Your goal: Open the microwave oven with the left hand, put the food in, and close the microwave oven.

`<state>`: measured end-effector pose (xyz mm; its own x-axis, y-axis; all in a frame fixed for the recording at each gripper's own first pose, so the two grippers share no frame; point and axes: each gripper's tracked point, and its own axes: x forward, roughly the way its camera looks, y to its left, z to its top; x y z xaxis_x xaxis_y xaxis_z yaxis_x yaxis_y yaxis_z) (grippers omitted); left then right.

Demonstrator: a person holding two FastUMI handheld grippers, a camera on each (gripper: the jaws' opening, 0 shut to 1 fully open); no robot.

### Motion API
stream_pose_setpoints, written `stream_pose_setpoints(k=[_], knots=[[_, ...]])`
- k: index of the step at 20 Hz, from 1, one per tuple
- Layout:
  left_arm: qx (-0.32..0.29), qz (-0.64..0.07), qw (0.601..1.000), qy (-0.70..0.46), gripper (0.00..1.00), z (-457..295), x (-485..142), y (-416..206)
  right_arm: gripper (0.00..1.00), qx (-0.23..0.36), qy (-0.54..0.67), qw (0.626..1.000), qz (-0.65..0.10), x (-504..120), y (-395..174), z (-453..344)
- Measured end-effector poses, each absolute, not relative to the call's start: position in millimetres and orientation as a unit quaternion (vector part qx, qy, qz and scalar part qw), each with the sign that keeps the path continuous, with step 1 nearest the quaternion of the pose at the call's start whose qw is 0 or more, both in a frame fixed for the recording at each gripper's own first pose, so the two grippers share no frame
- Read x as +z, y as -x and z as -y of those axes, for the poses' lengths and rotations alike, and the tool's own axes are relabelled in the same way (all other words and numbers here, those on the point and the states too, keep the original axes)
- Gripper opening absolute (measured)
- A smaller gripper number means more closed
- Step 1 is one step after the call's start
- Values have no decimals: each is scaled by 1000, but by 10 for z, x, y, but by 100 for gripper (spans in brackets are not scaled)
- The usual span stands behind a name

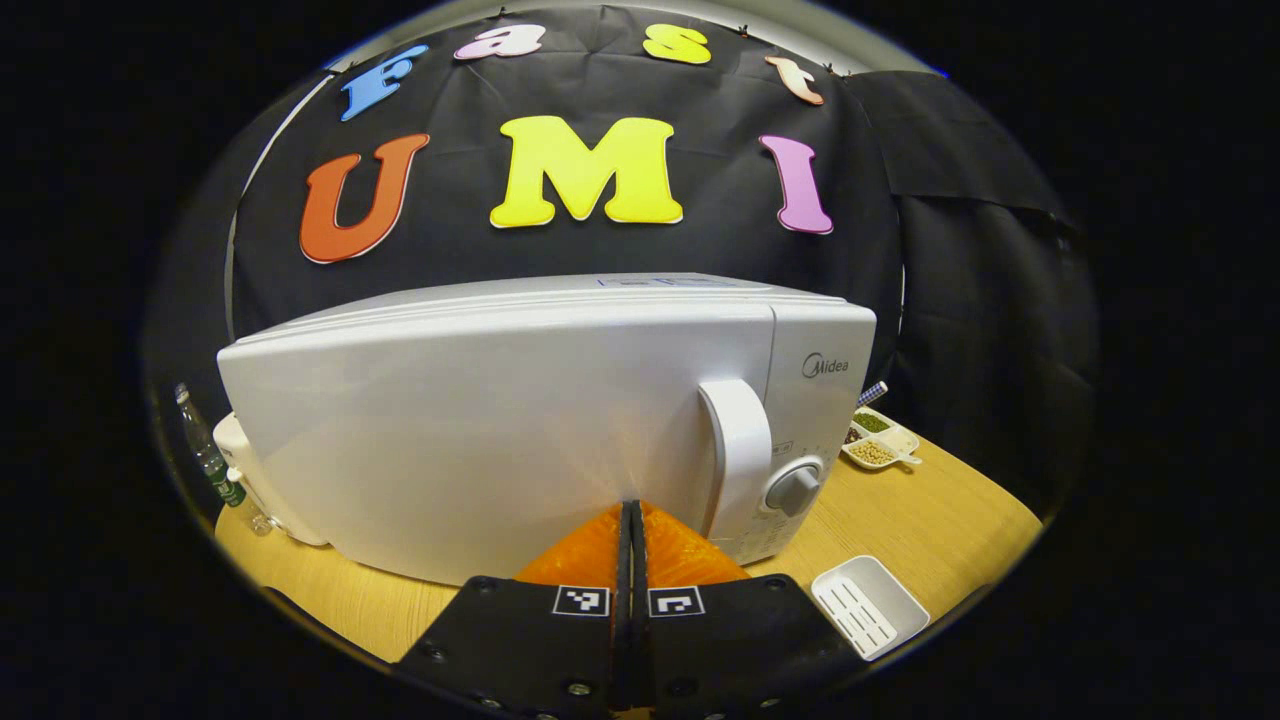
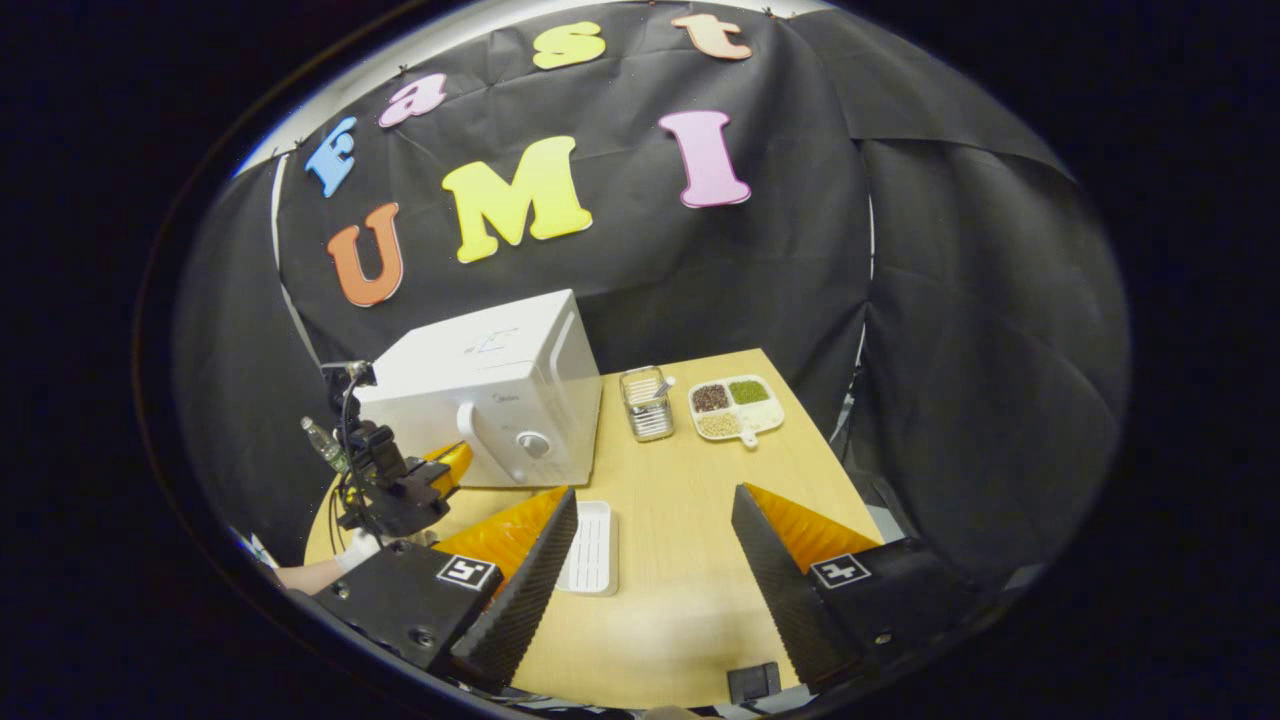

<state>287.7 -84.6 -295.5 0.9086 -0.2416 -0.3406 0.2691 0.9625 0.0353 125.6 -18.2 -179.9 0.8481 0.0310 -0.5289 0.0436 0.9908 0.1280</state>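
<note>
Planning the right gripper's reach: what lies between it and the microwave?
In the right gripper view, a white tray lies on the table between the right gripper and the microwave.

In the left gripper view the microwave oven (image 1: 520,420) hides most of a white appliance (image 1: 245,470) behind its left end, too little showing to name it, and a clear bottle (image 1: 205,450) beside that is bent and blurred at the edge of sight. The same view's tongs (image 1: 632,540) stand before the door's lower middle, and whether their tips touch it cannot be told. In the right gripper view a small black object (image 2: 752,682) on the counter (image 2: 690,560) is cut off at the bottom, and the contents of the metal basket (image 2: 648,402) are too small to make out
</note>
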Motion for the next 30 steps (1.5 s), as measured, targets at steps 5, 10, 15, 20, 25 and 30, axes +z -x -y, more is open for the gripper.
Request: stream_pose_setpoints(k=[5,10,15,20,25,30], knots=[[-96,-175,978,-68,96,502,-2939,-2634,99,-2,-69,961,-268,-1758,-1179,109],[-105,-173,978,-46,96,449,-2656,-2228,99,5,-56,966,-253,-1700,-1032,-96],[-119,-150,981,-9,97,300,-2085,-1589,99,15,-44,974,-223,-1559,-787,-427],[-103,-126,987,17,96,-155,-1445,-963,99,19,-29,984,-177,-1312,-534,-750],[-83,-74,994,0,94,-543,-741,-507,99,11,-17,992,-128,-954,-352,-915],[-80,-31,996,-18,93,-658,-324,-279,90,12,-1,997,-78,-529,-253,-1061]])
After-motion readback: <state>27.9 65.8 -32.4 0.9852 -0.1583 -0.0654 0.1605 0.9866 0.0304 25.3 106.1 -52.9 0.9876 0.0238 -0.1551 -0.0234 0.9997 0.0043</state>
